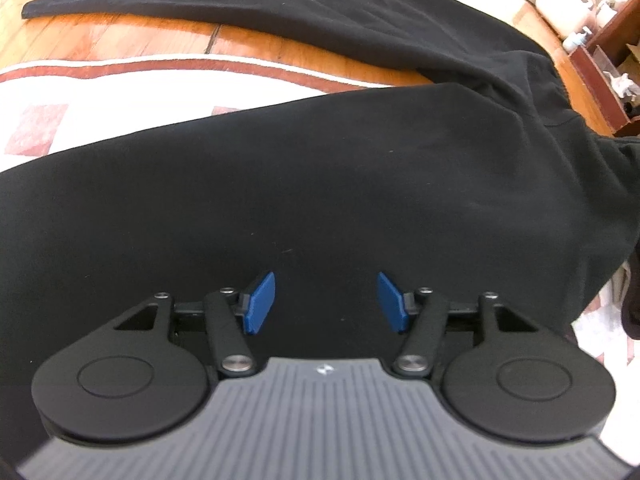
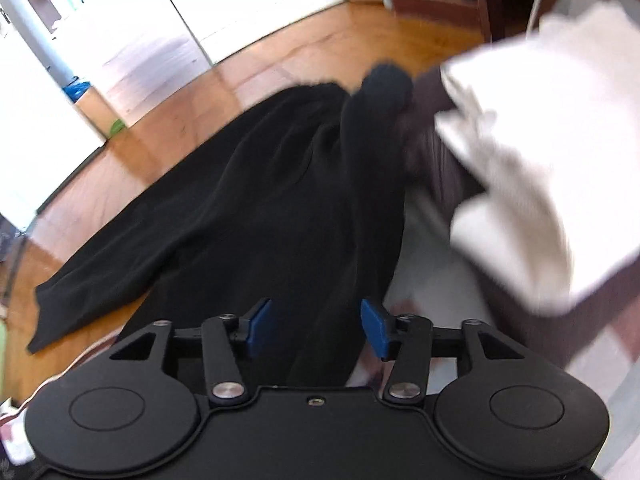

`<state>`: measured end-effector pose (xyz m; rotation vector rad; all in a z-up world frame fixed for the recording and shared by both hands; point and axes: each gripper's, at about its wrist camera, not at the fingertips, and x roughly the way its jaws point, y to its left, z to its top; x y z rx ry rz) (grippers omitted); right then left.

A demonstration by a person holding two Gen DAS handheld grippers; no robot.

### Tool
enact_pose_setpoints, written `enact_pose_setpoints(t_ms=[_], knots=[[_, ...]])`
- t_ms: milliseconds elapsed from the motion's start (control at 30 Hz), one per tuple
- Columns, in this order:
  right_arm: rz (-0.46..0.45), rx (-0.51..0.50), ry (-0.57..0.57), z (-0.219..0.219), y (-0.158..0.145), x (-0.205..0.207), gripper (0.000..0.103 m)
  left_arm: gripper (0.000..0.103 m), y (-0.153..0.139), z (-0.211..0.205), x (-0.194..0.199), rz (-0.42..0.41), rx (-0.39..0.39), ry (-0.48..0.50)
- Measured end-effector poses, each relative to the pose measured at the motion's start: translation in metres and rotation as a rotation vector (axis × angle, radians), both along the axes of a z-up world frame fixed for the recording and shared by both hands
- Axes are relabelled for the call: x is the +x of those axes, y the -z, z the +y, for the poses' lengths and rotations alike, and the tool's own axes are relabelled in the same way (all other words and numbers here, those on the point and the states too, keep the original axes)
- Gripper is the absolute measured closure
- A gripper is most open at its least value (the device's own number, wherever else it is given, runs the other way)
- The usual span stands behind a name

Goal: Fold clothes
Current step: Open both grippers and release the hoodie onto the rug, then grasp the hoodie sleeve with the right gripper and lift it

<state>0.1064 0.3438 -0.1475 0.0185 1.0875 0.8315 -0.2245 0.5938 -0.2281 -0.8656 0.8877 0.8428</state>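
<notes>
A black garment [image 1: 320, 184], looking like trousers with two long legs, lies spread over a patterned rug and the wooden floor. My left gripper [image 1: 326, 300] is open just above the near leg, its blue pads [image 1: 260, 300] apart with nothing between them. In the right wrist view the same black garment [image 2: 256, 208] stretches away from me. My right gripper [image 2: 318, 326] is open over its near edge and holds nothing.
A white and red patterned rug [image 1: 100, 92] lies under the garment on a wooden floor [image 2: 256, 64]. Folded white cloth [image 2: 540, 152] and brown cloth [image 2: 448, 176] are piled at the right. White cabinets [image 2: 132, 32] and brown shelves [image 1: 600, 64] stand behind.
</notes>
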Motion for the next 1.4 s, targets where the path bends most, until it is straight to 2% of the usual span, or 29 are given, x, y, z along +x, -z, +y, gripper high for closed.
enact_pose_setpoints(t_ms=[67,200,333,400,433,533,567,600,667,800,900,967,1033,1100,1133,1200,1233,1300,1333,1367,1400], knots=[[0.085,-0.010,-0.029,-0.005,0.013,0.000,0.045,0.045,-0.001,-0.001,0.001,-0.002,0.004,0.010],[0.146,-0.049,-0.090,0.000,0.028,0.005,0.045,0.044,-0.001,-0.004,0.006,-0.002,-0.003,0.031],[0.243,-0.050,-0.082,0.007,0.048,0.011,0.044,0.044,-0.001,-0.005,0.007,-0.001,-0.007,0.044],[0.332,-0.061,-0.079,0.018,0.067,0.018,0.032,0.044,-0.001,-0.005,0.008,-0.003,-0.008,0.049],[0.382,-0.072,-0.080,0.024,0.077,0.021,0.032,0.044,-0.001,-0.006,0.008,-0.005,-0.008,0.053],[0.336,-0.119,-0.107,0.040,0.078,0.012,0.032,0.044,-0.001,-0.008,0.009,-0.010,-0.003,0.067],[0.320,-0.130,-0.116,0.045,0.078,0.009,0.040,0.044,-0.002,-0.008,0.010,-0.012,-0.002,0.074],[0.301,-0.111,-0.125,0.046,0.076,0.009,0.062,0.044,-0.003,-0.009,0.011,-0.013,-0.001,0.082],[0.265,-0.071,-0.140,0.046,0.073,0.008,0.095,0.042,-0.005,-0.012,0.015,-0.004,0.009,0.107],[0.255,0.113,-0.134,0.039,0.054,0.016,0.095,0.042,-0.018,-0.027,0.025,-0.022,0.079,0.206],[0.246,0.165,-0.166,0.047,0.041,0.018,0.095,0.037,-0.033,-0.042,0.029,-0.115,0.120,0.296],[0.241,0.181,-0.182,0.056,0.034,0.019,0.095,0.029,-0.040,-0.050,0.032,-0.171,0.140,0.356],[0.237,0.192,-0.192,0.067,0.027,0.018,0.095,0.024,-0.044,-0.058,0.036,-0.191,0.151,0.419],[0.237,0.207,-0.199,0.072,0.019,0.019,0.095,0.015,-0.039,-0.063,0.043,-0.171,0.128,0.475],[0.240,0.219,-0.204,0.074,0.015,0.021,0.095,0.009,-0.031,-0.063,0.048,-0.134,0.093,0.486],[0.240,0.233,-0.218,0.077,0.006,0.024,0.095,0.009,-0.014,-0.057,0.052,-0.036,0.058,0.448],[0.231,0.229,-0.229,0.076,0.000,0.021,0.095,0.014,-0.008,-0.052,0.052,0.015,0.057,0.413],[0.198,0.207,-0.250,0.077,-0.010,0.016,0.096,0.044,-0.003,-0.042,0.048,0.071,0.085,0.350],[0.180,0.189,-0.264,0.080,-0.015,0.015,0.096,0.080,-0.004,-0.038,0.046,0.080,0.097,0.335],[0.163,0.166,-0.278,0.082,-0.018,0.016,0.096,0.091,-0.006,-0.035,0.045,0.077,0.103,0.336],[0.148,0.141,-0.292,0.085,-0.021,0.016,0.096,0.091,-0.010,-0.033,0.043,0.067,0.111,0.327]])
